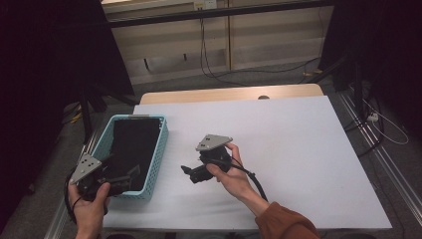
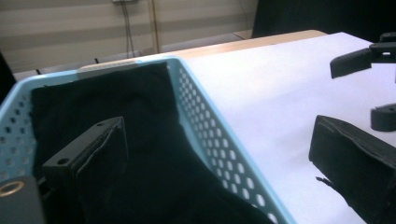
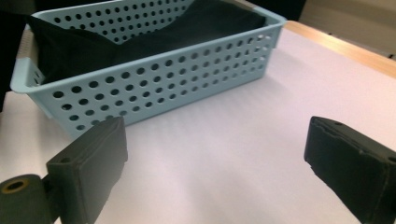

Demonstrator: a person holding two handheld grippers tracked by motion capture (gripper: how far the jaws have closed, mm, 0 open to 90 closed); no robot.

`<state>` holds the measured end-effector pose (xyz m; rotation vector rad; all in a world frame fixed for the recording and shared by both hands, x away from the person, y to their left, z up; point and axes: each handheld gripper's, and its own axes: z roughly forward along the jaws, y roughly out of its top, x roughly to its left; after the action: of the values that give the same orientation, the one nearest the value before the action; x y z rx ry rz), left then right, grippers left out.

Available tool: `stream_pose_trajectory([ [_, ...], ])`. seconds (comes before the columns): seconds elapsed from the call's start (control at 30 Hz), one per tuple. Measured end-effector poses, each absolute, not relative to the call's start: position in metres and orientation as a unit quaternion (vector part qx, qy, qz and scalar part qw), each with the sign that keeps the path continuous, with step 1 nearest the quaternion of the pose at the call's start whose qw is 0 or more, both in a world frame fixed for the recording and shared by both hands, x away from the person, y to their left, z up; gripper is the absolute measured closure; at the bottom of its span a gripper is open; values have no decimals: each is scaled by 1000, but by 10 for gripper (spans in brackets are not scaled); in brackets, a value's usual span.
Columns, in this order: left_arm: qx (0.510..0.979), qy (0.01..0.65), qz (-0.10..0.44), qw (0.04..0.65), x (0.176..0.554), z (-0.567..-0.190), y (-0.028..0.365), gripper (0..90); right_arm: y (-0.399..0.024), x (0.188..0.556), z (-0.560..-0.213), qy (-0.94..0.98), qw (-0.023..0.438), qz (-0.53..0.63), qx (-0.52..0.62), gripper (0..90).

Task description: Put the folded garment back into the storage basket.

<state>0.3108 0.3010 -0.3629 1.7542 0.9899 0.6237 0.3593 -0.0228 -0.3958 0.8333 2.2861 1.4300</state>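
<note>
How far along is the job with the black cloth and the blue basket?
Done, it seems: the black cloth lies inside the blue basket. In hand: nothing; the right claw stands open over bare table, and the left claw is open, one jaw above the cloth, one outside the basket wall. Left: no other loose cloth in sight.

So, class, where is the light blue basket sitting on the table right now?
In the high view the light blue basket sits at the left edge of the white table, holding black cloth; the left gripper is at its near end.
</note>
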Motion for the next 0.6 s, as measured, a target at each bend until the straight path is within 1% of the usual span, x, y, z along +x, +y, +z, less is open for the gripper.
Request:
stream_pose_trajectory([
  [0.13,719,407,257,501,309,-363,295,46,-36,355,-398,798,171,496,296,55],
  [0.3,722,398,253,505,307,-366,282,46,-55,348,-399,790,184,497,309,55],
  [0.4,726,397,241,507,308,-369,275,46,-67,344,-401,786,192,495,317,56],
  [0.6,734,387,239,504,308,-372,264,46,-89,336,-403,778,208,494,328,56],
])
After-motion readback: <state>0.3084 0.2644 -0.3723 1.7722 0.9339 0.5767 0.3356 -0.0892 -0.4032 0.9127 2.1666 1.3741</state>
